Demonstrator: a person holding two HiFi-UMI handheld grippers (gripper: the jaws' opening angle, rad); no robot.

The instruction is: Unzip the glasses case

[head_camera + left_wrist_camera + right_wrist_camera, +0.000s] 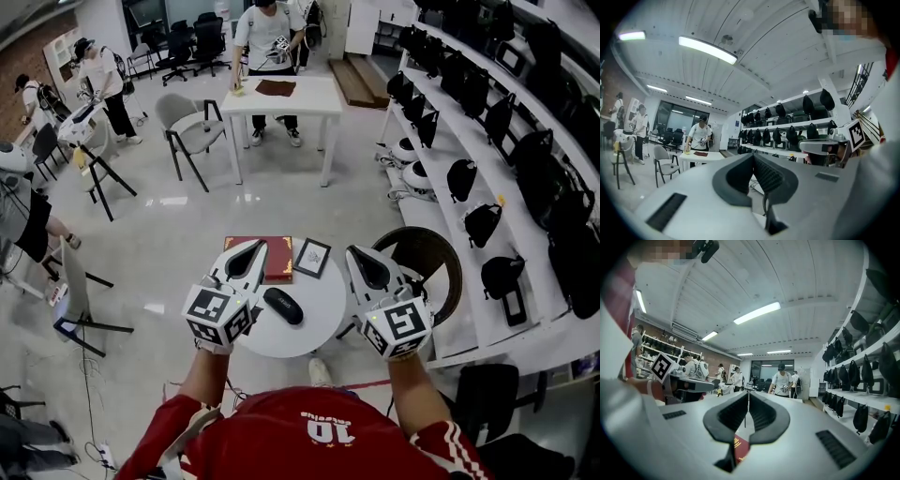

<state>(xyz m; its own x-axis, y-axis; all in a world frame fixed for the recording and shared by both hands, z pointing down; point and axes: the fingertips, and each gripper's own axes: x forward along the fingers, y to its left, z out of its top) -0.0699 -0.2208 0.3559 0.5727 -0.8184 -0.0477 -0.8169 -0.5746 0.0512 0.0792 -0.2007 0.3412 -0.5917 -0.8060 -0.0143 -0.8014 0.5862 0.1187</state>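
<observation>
The black glasses case point(283, 306) lies zipped on a small round white table point(323, 323), in the head view only. My left gripper point(249, 253) is held level above the table's left side, up and left of the case. Its jaws are shut with nothing between them point(753, 157). My right gripper point(362, 257) hovers level over the table's right edge, to the right of the case. Its jaws meet at the tips and hold nothing point(748, 393). Neither gripper touches the case, and neither gripper view shows it.
A red book point(278, 260) point(739, 446) and a small framed picture point(312, 257) lie at the table's far side. A brown round chair point(433, 264) stands to the right, below shelves of black bags point(483, 223). A white table point(281, 96) with a person stands farther back.
</observation>
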